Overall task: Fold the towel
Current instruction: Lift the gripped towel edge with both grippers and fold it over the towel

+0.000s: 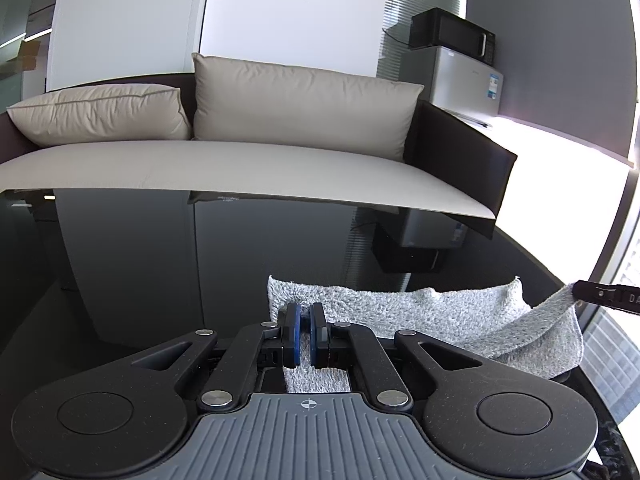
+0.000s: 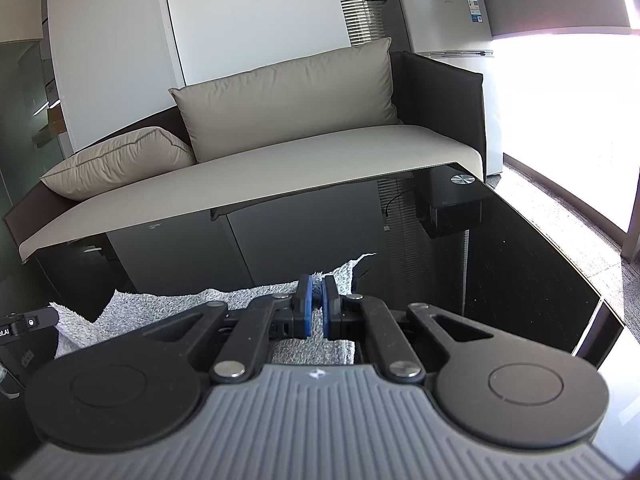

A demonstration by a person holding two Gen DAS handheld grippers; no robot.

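The left gripper [image 1: 304, 310], black with blue pads, is pinched narrow on a fold of the fluffy grey terry towel [image 1: 420, 312], which runs between its fingers. The right gripper [image 2: 317, 286], of the same make, is likewise clamped tight on the towel's [image 2: 168, 308] opposite edge. Between them the cloth sags in a loose band, its far side lying on the glossy black glass table [image 1: 160, 260]. Beyond the table stands a beige-cushioned sofa with a dark frame [image 1: 240, 160], and past it a silver mini fridge [image 1: 468, 76] carrying a black microwave [image 1: 452, 32].
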